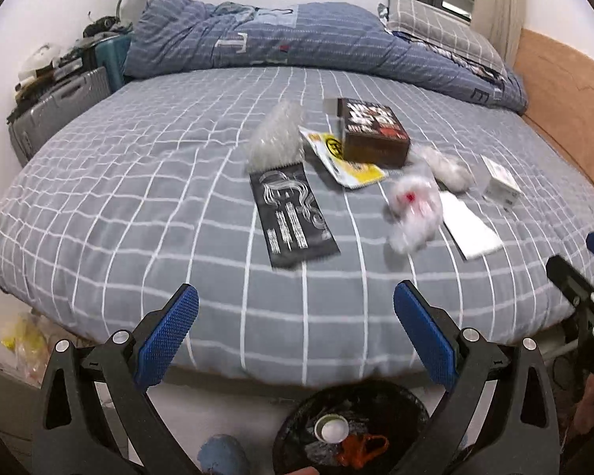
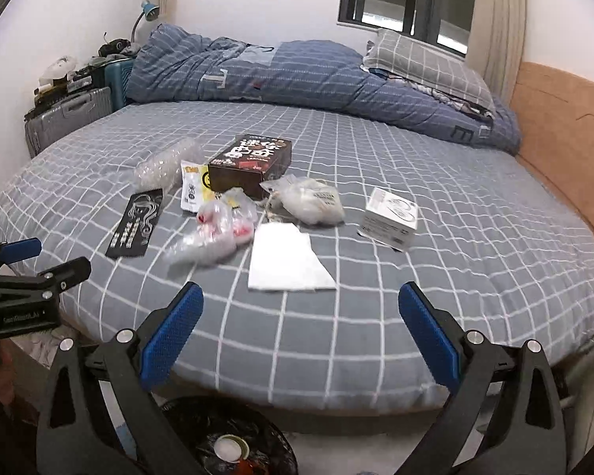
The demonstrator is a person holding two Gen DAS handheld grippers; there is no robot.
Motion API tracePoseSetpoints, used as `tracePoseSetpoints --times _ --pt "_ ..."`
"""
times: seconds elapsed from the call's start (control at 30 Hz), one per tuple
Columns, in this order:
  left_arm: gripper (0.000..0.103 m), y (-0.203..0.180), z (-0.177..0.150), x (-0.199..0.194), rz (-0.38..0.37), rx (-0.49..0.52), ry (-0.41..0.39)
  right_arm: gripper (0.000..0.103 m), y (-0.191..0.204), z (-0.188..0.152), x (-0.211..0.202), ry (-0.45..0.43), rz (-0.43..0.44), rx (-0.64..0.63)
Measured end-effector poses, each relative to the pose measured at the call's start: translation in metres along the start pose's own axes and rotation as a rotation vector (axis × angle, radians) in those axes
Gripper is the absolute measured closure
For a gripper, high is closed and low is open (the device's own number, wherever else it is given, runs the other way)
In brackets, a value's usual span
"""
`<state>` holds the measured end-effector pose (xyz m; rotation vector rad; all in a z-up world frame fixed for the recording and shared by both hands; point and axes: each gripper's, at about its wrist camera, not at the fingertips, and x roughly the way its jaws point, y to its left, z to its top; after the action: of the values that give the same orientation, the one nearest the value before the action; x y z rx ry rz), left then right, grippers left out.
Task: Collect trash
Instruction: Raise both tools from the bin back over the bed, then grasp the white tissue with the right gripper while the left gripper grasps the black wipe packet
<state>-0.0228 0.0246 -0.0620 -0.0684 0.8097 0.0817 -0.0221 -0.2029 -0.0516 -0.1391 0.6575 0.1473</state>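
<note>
Several pieces of trash lie around a brown box (image 2: 251, 166) on the bed (image 2: 475, 261): a black sachet (image 2: 135, 223) to its left, a clear bag with red bits (image 2: 214, 233) and a white paper sheet (image 2: 285, 257) in front, a small white carton (image 2: 390, 217) to its right. Both the left gripper (image 1: 296, 332) and the right gripper (image 2: 300, 330) hover at the bed's near edge, fingers spread, holding nothing. Flat pieces probably call for pinching a raised edge. Below, a black-lined bin (image 1: 396, 399) holds a round white lid (image 1: 332, 428) and something orange (image 1: 362, 449).
</note>
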Motion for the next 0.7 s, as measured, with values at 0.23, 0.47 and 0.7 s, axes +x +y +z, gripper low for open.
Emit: tracePoseSetpoints --times 0.23,0.47,0.7 --pt "0.006 0.005 0.023 0.03 0.018 -0.018 0.03 0.008 -0.001 0.018 0.038 0.033 0.022 0.026" --pt "0.006 0.011 0.038 0.057 0.028 -0.029 0.07 0.014 -0.006 0.027 0.079 0.102 0.048 0.047" --pt "0.006 0.008 0.052 0.085 0.025 -0.031 0.103 0.02 -0.001 0.029 0.112 0.169 0.059 0.055"
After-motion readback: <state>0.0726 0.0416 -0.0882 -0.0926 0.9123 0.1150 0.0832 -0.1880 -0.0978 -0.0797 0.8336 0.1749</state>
